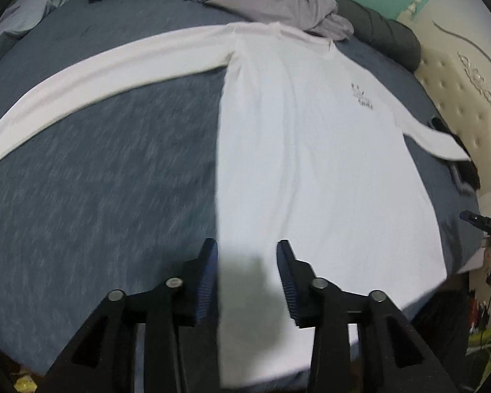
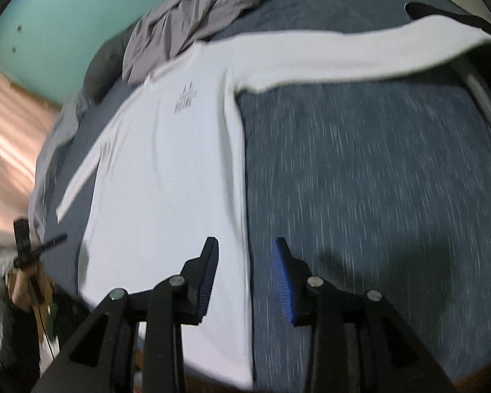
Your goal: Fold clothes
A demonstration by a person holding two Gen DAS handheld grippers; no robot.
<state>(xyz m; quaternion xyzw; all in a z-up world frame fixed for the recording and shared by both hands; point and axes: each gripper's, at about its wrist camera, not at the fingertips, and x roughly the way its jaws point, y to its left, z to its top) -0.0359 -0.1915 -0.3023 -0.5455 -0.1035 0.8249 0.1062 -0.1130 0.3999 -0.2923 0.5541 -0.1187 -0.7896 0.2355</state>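
White long-sleeved cotton shirt [image 1: 311,150] lies flat mid-frame; your left gripper [image 1: 248,273] and right gripper [image 2: 246,270] gape empty, so careless regrasping risks bunching its hem.

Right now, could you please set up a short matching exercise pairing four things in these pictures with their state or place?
Things:
1. white shirt
2. grey garment
3. left gripper
4. bedspread

States or places:
A. crumpled in a heap near the shirt's collar
B. blue-grey, under everything
C. spread flat, sleeves stretched out to both sides
D. jaws apart above the shirt's hem, nothing between the pads

Pairs: 1-C, 2-A, 3-D, 4-B
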